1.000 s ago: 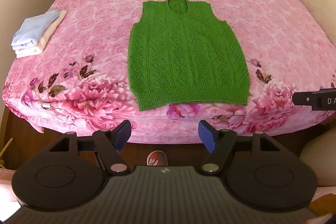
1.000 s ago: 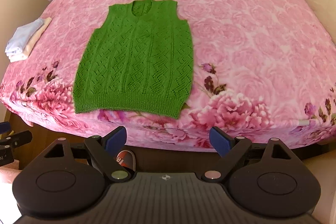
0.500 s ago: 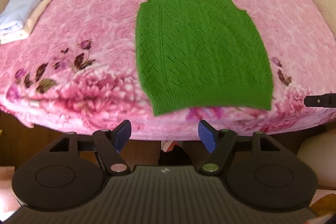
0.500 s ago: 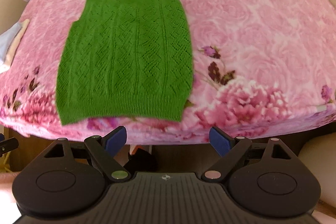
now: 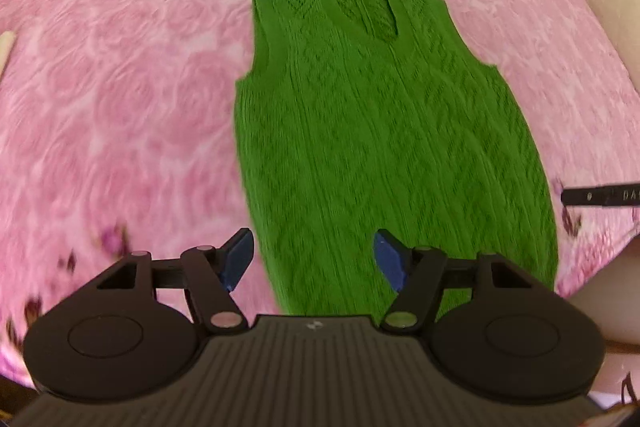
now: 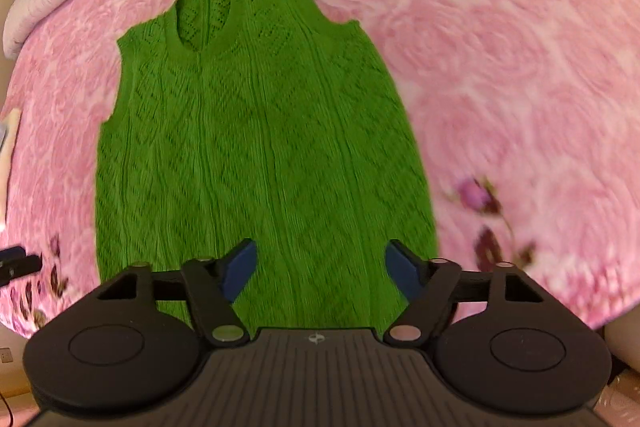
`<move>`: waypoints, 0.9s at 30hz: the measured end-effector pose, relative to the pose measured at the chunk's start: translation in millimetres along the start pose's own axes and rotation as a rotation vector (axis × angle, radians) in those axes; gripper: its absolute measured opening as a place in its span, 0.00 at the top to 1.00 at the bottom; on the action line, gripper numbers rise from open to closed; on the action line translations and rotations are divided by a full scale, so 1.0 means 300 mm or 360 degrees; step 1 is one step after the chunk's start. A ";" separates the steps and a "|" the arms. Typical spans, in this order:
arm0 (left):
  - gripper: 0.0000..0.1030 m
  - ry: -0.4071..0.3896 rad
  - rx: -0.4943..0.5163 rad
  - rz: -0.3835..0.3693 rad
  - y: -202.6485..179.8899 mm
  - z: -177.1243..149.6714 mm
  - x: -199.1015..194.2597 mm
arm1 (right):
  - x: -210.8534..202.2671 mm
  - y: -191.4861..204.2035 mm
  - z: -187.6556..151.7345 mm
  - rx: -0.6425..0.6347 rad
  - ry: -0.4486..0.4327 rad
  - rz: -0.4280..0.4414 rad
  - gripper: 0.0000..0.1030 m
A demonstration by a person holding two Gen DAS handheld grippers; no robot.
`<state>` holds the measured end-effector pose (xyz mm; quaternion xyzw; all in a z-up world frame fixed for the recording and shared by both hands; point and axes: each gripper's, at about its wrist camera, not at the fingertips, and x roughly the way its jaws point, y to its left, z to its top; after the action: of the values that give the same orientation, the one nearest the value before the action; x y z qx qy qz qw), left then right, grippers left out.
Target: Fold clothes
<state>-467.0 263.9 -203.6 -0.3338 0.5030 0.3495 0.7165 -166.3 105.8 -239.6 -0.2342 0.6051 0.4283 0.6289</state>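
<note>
While green vest [image 5: 384,147] lay flat on bed [image 5: 120,87], folding hadn't begun.
L gripper [image 5: 314,259] & R gripper [image 6: 320,265]: jaws apart, closing, gripping nothing.

1. Both hand-held grippers have dropped from beyond the foot edge of the pink rose-patterned bed cover [image 5: 120,75] to hang over the green sleeveless knitted vest [image 5: 380,131].
2. The left gripper [image 5: 314,263] now straddles the vest's left edge near the hem, its jaws closing slightly.
3. The right gripper [image 6: 322,269] sits over the vest's lower right part, its jaws narrowing from their widest, nothing pinched yet.
</note>
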 end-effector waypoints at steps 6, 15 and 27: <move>0.39 0.0070 -0.0008 -0.0056 0.060 0.205 0.189 | 0.130 -0.024 0.224 -0.0077 0.0020 -0.0007 0.38; 0.39 0.0081 -0.0121 -0.0090 0.182 0.476 0.434 | 0.352 -0.032 0.590 -0.0309 0.0028 0.0042 0.54; 0.39 -0.0118 -0.0278 -0.0220 0.381 0.785 0.631 | 0.554 -0.060 0.988 -0.0478 -0.0230 0.0203 0.53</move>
<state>-400.4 551.6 -334.8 -0.4156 0.4197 0.3539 0.7252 -1.9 379.8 -356.6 -0.2553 0.5012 0.5686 0.6002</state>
